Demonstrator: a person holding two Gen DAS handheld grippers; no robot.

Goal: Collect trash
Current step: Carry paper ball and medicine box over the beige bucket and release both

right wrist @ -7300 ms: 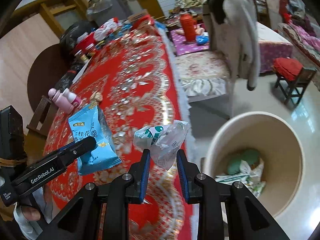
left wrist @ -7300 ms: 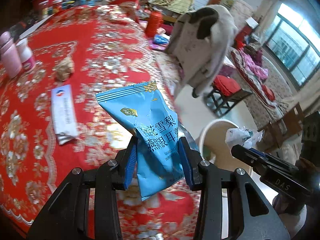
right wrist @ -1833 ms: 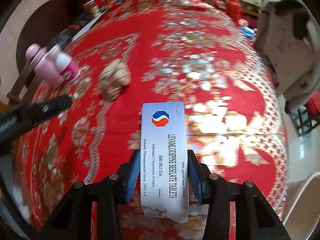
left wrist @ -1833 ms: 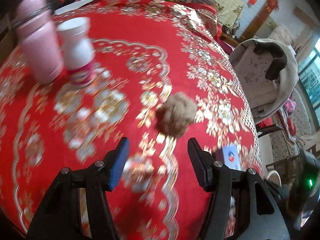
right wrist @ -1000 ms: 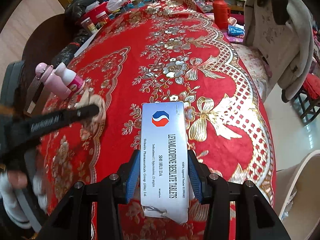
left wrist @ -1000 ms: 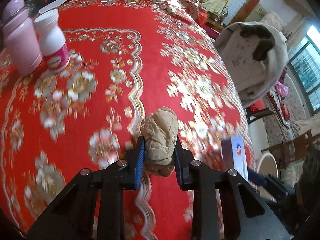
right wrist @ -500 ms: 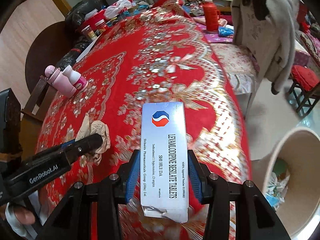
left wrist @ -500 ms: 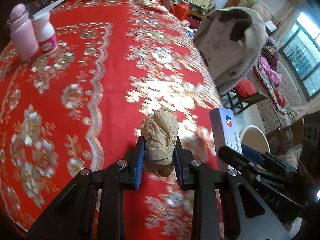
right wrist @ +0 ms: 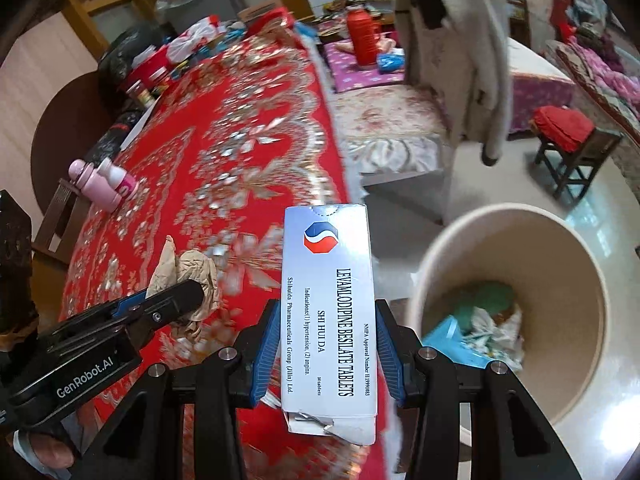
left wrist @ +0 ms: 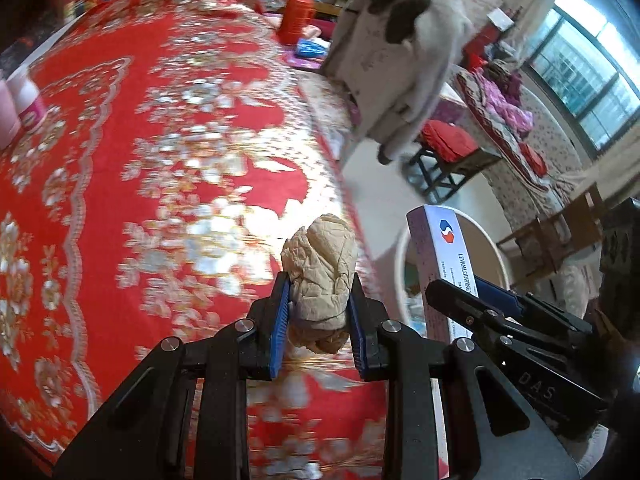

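My left gripper [left wrist: 320, 312] is shut on a crumpled brown paper ball [left wrist: 322, 270] and holds it above the table's near edge; the ball also shows in the right wrist view [right wrist: 192, 276]. My right gripper [right wrist: 326, 344] is shut on a white tablet box [right wrist: 328, 304], held just left of the beige trash bin [right wrist: 560, 364]. The box [left wrist: 448, 264] and the bin rim [left wrist: 496, 248] also show at the right of the left wrist view. The bin holds several pieces of trash.
The red and gold tablecloth [right wrist: 224, 168] covers the table. A pink bottle [right wrist: 90, 182] and a white bottle [right wrist: 120, 182] stand at its left edge. A chair draped with a grey coat [right wrist: 468, 56] and a red stool [right wrist: 568, 136] stand on the floor beyond.
Both grippers have carried the paper ball and the tablet box to the right, off the table's middle toward the bin. The bin now fills more of the right wrist view.
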